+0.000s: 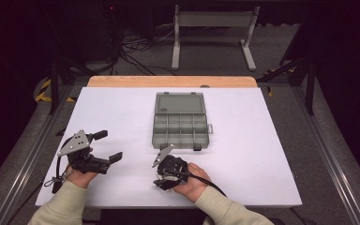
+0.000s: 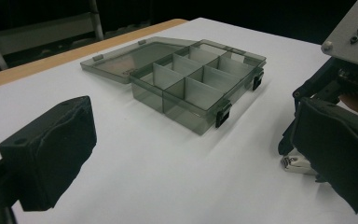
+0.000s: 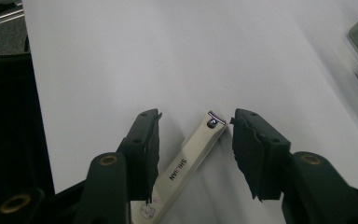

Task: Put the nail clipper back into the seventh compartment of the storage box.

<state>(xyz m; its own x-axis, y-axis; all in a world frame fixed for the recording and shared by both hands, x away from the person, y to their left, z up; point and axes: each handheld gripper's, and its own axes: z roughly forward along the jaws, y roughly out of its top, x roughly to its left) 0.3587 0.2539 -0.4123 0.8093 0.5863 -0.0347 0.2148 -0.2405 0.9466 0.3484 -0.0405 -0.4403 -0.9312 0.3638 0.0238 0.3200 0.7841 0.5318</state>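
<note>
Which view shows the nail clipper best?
The right gripper view: the nail clipper lies lengthwise between the right claw jaws, lettering readable. The left gripper view catches just its end under that claw. In the high view the hand covers it.

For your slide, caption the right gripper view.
Right gripper straddling a nail clipper lying on the white table.

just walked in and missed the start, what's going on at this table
A person holds a gripper in each hand at a white table. The right gripper is lowered over a silver nail clipper lying on the table, its jaws on either side of it with gaps showing, not yet pressing. The left gripper rests open off to the side, holding nothing. An open grey compartment box sits just beyond, its sections looking empty.
</note>
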